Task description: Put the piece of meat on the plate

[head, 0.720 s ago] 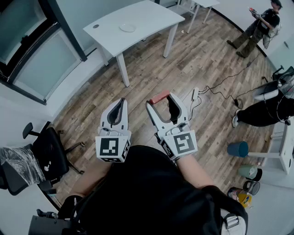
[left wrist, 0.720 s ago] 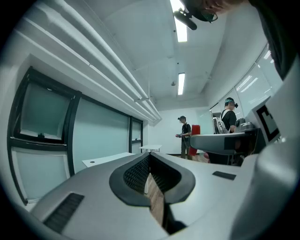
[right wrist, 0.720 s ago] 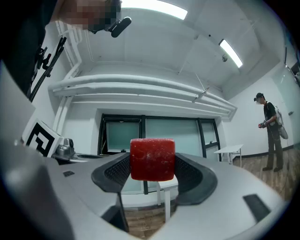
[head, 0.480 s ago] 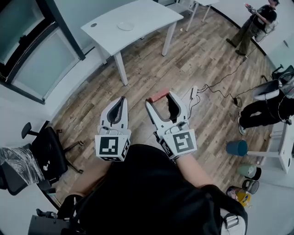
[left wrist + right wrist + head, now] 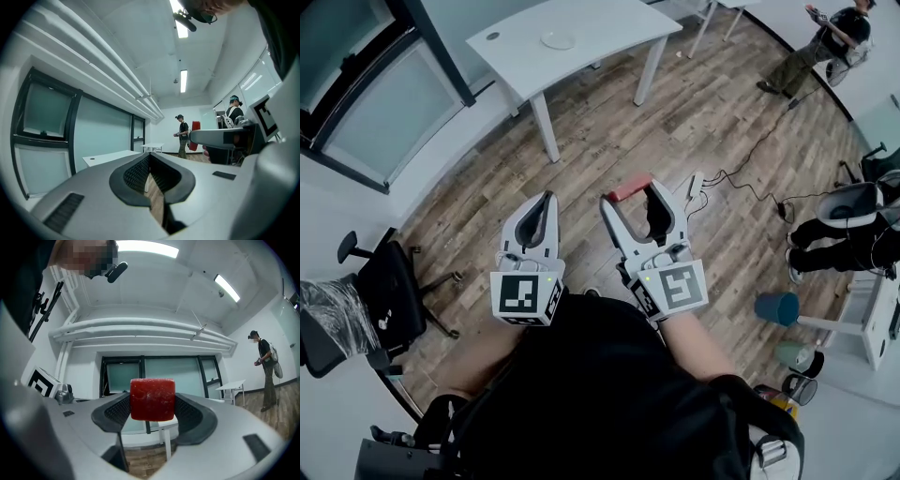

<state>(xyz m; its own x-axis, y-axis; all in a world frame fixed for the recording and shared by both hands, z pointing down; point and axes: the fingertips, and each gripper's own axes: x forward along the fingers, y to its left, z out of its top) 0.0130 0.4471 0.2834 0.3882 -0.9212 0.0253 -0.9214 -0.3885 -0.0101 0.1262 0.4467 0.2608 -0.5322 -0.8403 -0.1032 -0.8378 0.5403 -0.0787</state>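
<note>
The red piece of meat (image 5: pixel 152 399) is pinched in the right gripper (image 5: pixel 630 194); the white plate (image 5: pixel 556 39) lies on a distant table (image 5: pixel 609 33).

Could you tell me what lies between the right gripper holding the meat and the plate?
In the head view, only bare wooden floor and the near edge of the table lie between the right gripper and the plate.

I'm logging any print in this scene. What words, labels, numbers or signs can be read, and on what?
No readable text anywhere.
Square markers on the left gripper and right gripper: black-and-white patterns, no letters or digits.
The piece of meat and the plate: no print visible.
</note>
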